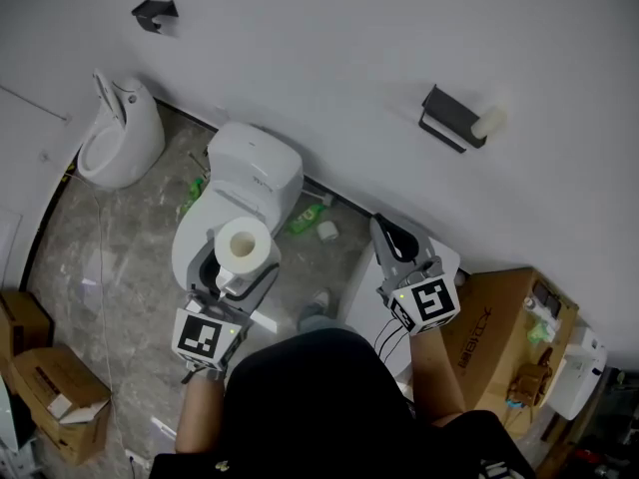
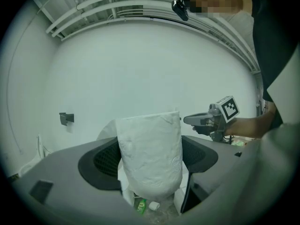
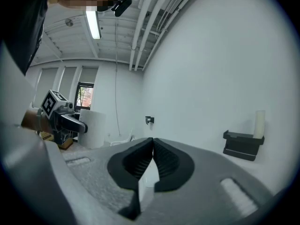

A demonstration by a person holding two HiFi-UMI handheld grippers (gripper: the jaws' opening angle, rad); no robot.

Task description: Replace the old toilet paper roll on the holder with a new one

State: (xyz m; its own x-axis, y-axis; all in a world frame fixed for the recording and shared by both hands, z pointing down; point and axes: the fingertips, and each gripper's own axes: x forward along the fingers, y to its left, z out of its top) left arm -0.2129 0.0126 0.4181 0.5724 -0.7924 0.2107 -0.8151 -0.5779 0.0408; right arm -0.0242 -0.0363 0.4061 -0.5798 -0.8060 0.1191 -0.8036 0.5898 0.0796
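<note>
Grey left gripper (image 1: 236,279), right gripper (image 1: 387,236); apparently black top (image 1: 319,397).

Head view steeply down, gripper views level toward wall (image 1: 349,48), bracket (image 1: 155,13) in all

Your new roll (image 1: 244,246) covers much of the toilet (image 1: 258,166) bowl in the head view, and your dark-clad torso (image 1: 319,397) blocks the floor beneath you. In the left gripper view the same roll screens most of the toilet behind it. On the holder (image 1: 449,120), the old roll (image 1: 488,122) washes out against the white wall; how much paper is on it cannot be told. Green litter (image 1: 305,218) behind the toilet is too small to name. The frame's left edge crops the cardboard boxes (image 1: 55,397).
</note>
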